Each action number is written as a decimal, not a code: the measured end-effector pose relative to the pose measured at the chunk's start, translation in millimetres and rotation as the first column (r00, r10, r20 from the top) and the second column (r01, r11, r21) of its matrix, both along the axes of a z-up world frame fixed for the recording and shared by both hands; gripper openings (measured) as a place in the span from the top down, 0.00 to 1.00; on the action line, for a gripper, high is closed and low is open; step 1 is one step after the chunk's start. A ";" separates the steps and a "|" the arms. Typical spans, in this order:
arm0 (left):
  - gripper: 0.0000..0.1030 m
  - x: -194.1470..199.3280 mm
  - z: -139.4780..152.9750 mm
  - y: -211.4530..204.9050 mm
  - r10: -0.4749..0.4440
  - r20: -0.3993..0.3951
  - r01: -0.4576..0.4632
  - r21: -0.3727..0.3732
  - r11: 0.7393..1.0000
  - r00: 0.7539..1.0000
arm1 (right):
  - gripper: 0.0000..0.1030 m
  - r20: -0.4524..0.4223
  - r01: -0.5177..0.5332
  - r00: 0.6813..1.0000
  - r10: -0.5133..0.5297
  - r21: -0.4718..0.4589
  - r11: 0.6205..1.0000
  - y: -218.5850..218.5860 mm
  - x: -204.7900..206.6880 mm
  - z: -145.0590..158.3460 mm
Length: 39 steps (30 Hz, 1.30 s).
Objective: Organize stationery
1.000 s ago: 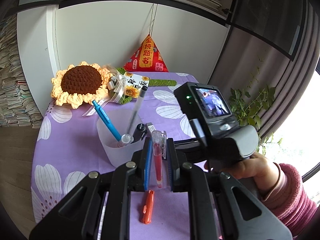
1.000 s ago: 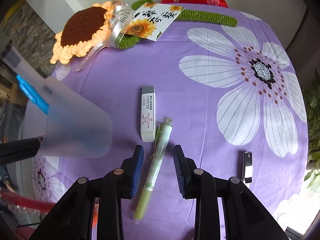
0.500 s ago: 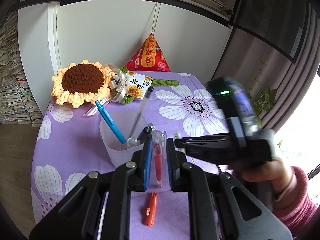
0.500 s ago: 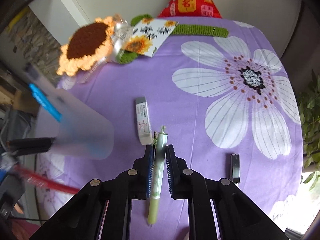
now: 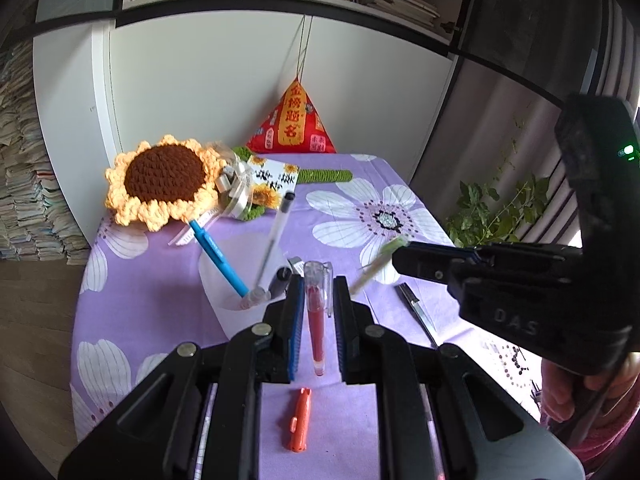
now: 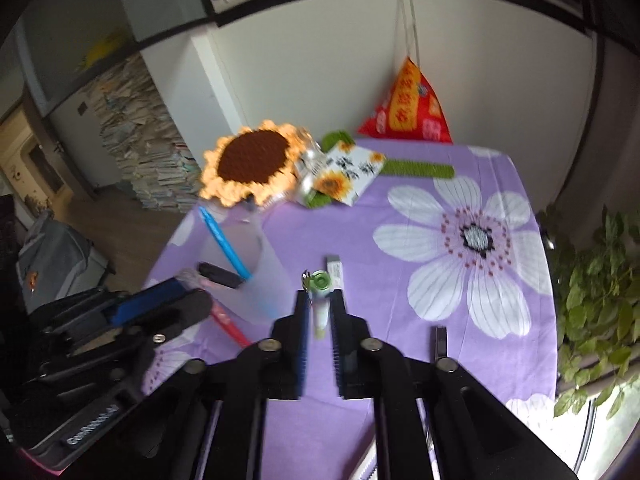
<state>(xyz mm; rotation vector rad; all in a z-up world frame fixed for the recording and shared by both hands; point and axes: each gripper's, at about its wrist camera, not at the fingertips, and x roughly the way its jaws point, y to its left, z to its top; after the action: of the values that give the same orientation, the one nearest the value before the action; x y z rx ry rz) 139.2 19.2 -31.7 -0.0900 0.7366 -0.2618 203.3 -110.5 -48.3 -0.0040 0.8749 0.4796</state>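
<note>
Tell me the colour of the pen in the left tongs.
Red, with a clear cap: the pen shows best in the left wrist view.

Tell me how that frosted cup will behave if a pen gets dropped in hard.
The frosted cup looks like thin, light plastic, so it may slide on the purple cloth. The blue pen leans far over its rim, so it might tip that way.

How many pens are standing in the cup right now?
3 that I can see in the translucent cup: a blue pen leaning left, a clear pen leaning right, and a black one by the near rim. The frosted wall may hide more.
</note>
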 end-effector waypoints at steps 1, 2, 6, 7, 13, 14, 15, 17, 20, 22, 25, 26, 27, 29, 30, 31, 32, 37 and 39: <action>0.88 -0.6 3.8 1.1 0.002 0.009 -0.002 0.001 1.000 1.000 | 0.93 0.014 -0.009 1.000 0.009 0.000 1.000 1.4 -2.8 3.5; 0.88 -1.2 6.7 2.0 0.004 0.017 -0.004 0.002 1.000 1.000 | 0.93 0.043 -0.018 0.999 0.018 -0.009 1.000 4.4 -4.2 10.2; 0.88 -3.2 15.7 8.0 0.020 0.045 -0.020 0.004 1.000 0.999 | 0.93 0.076 -0.036 0.996 0.039 -0.042 0.998 10.8 -6.0 19.3; 0.88 -4.0 15.3 9.1 0.021 0.046 -0.021 0.004 1.000 0.999 | 0.93 0.064 -0.043 0.997 0.045 -0.045 0.998 11.4 -4.5 17.3; 0.88 -5.1 4.5 12.4 0.024 0.017 -0.024 -0.002 1.000 1.000 | 0.93 -0.041 -0.019 0.999 0.015 -0.077 0.997 -0.7 5.7 -24.3; 0.88 -4.9 3.5 12.4 0.025 0.015 -0.025 -0.003 1.000 1.000 | 0.93 -0.076 -0.021 0.997 0.013 -0.100 0.995 -1.6 6.5 -35.1; 0.88 -4.5 2.8 12.4 0.024 0.015 -0.024 -0.007 1.000 1.000 | 0.93 -0.115 -0.026 0.993 0.011 -0.126 0.992 -1.6 6.5 -47.4; 0.88 -5.1 2.8 11.9 0.025 0.017 -0.024 -0.010 1.000 1.000 | 0.93 -0.179 -0.053 0.984 0.026 -0.148 0.988 0.5 3.6 -67.4; 0.88 -4.5 2.2 12.0 0.027 0.016 -0.027 -0.016 1.000 1.000 | 0.91 -0.234 -0.088 0.971 0.050 -0.156 0.984 4.7 -2.2 -86.8; 0.88 -5.3 2.1 12.3 0.027 0.016 -0.027 -0.016 1.000 1.000 | 0.90 -0.256 -0.097 0.965 0.050 -0.172 0.980 5.9 -6.3 -96.5; 0.88 -6.5 0.9 13.2 0.029 0.013 -0.028 -0.017 0.999 1.000 | 0.79 -0.281 -0.104 0.958 0.051 -0.175 0.979 4.4 -15.8 -108.2; 0.88 -6.5 0.4 13.4 0.029 0.012 -0.029 -0.016 0.999 1.000 | 0.75 -0.286 -0.107 0.957 0.050 -0.185 0.977 4.1 -20.7 -112.6; 0.88 -6.8 0.1 13.2 0.029 0.012 -0.029 -0.017 0.999 1.000 | 0.68 -0.286 -0.107 0.957 0.049 -0.190 0.976 4.5 -22.8 -114.1; 0.88 -7.1 -0.2 13.3 0.028 0.012 -0.028 -0.019 0.999 1.000 | 0.63 -0.274 -0.103 0.961 0.046 -0.198 0.975 4.7 -31.1 -117.9; 0.88 -7.1 -0.3 13.2 0.028 0.012 -0.028 -0.020 0.999 1.000 | 0.63 -0.273 -0.101 0.961 0.045 -0.196 0.975 4.0 -34.0 -120.5; 0.88 -6.8 -0.4 13.1 0.028 0.011 -0.028 -0.020 0.999 1.000 | 0.63 -0.269 -0.097 0.962 0.042 -0.194 0.976 3.3 -36.5 -122.1; 0.88 -6.7 -0.6 13.1 0.028 0.011 -0.028 -0.022 0.999 1.000 | 0.63 -0.237 -0.088 0.971 0.040 -0.194 0.977 2.8 -41.4 -121.8; 0.88 -7.1 -2.3 12.4 0.026 0.006 -0.026 -0.026 0.999 1.000 | 0.63 -0.173 -0.098 0.983 0.053 -0.263 0.960 10.7 -55.6 -123.4; 0.88 -7.4 -2.4 12.4 0.026 0.006 -0.026 -0.027 0.999 1.000 | 0.63 -0.154 -0.109 0.986 0.065 -0.296 0.949 14.6 -63.1 -123.7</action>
<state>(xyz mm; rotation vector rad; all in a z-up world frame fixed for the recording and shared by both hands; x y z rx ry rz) 131.8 31.6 -34.2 -0.1245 0.7255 -0.2474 140.2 -95.9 -172.0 -0.2951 1.0864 0.4271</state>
